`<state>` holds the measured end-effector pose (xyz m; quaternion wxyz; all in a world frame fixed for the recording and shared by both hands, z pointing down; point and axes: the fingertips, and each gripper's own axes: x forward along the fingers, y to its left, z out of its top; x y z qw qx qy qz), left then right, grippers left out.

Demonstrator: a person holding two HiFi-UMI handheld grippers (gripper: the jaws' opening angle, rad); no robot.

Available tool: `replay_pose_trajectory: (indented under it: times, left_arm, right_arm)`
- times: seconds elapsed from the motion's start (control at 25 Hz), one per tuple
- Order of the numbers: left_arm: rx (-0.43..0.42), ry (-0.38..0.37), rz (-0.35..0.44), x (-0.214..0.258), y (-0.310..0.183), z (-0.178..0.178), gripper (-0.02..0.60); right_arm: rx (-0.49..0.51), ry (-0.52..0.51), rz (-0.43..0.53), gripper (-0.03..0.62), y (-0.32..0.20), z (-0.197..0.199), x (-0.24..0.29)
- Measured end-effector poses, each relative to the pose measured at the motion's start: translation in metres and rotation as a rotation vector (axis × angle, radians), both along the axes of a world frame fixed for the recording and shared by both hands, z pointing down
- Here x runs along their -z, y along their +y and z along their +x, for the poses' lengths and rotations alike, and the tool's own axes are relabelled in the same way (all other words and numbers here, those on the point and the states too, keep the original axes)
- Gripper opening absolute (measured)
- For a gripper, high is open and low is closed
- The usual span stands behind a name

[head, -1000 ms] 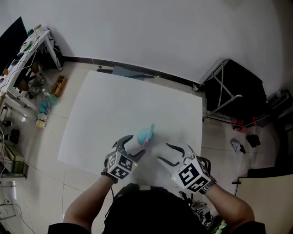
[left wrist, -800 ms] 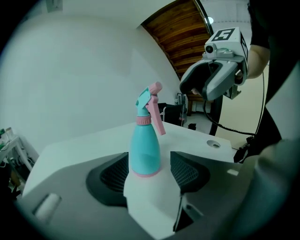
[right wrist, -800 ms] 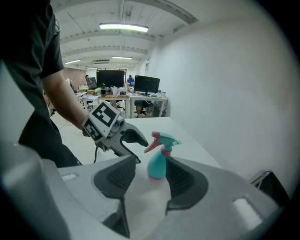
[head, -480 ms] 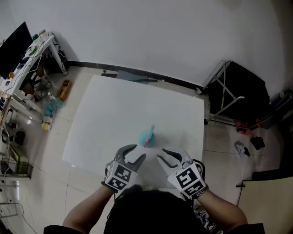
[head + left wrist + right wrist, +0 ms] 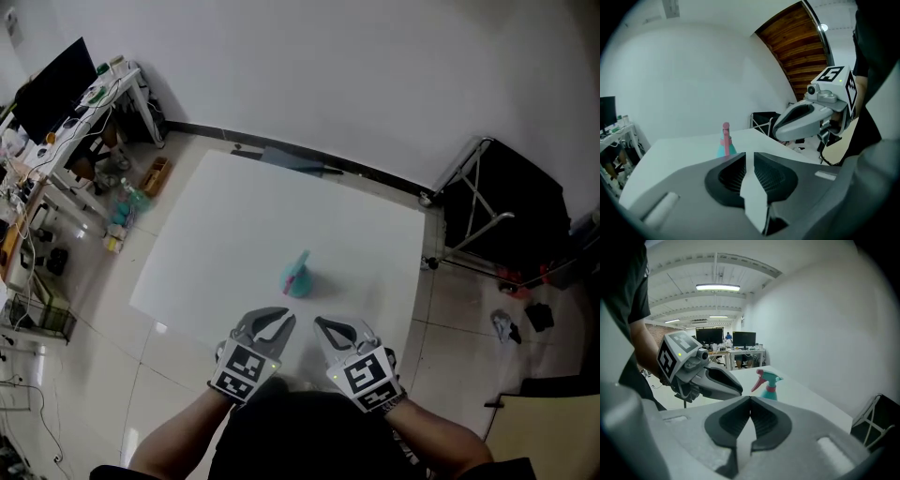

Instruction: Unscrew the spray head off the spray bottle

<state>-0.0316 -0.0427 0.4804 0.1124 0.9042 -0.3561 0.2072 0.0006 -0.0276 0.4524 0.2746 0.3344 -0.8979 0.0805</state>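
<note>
Pulled back: your left gripper [image 5: 288,321] and right gripper [image 5: 320,324] sit near you, off the spray bottle [image 5: 297,279]; left just closed to a slit, right fully, both empty; spray head [image 5: 767,377] not yet unscrewed

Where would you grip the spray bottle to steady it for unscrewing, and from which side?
Probably the spray bottle's rounded teal body, below the pink collar, from the near side: it stands upright and free, with the spray head jutting sideways above.
</note>
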Motion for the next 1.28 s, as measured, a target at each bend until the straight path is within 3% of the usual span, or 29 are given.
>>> replay_pose_trajectory:
  times: [0.12,0.64,1.28]
  left_arm:
    - [0.029,0.005,0.01,0.009,0.005,0.006,0.017]
    - [0.146,0.036,-0.013,0.021,0.025,0.024,0.017]
    - [0.194,0.031,0.006,0.028,0.034,0.033,0.015]
  right_arm:
    - [0.019,-0.015,-0.004,-0.008,0.006,0.001,-0.001]
    - [0.078,-0.089,0.019,-0.008,0.022,0.008,0.012]
    - [0.096,-0.111,0.032,-0.008,0.03,0.017,0.018]
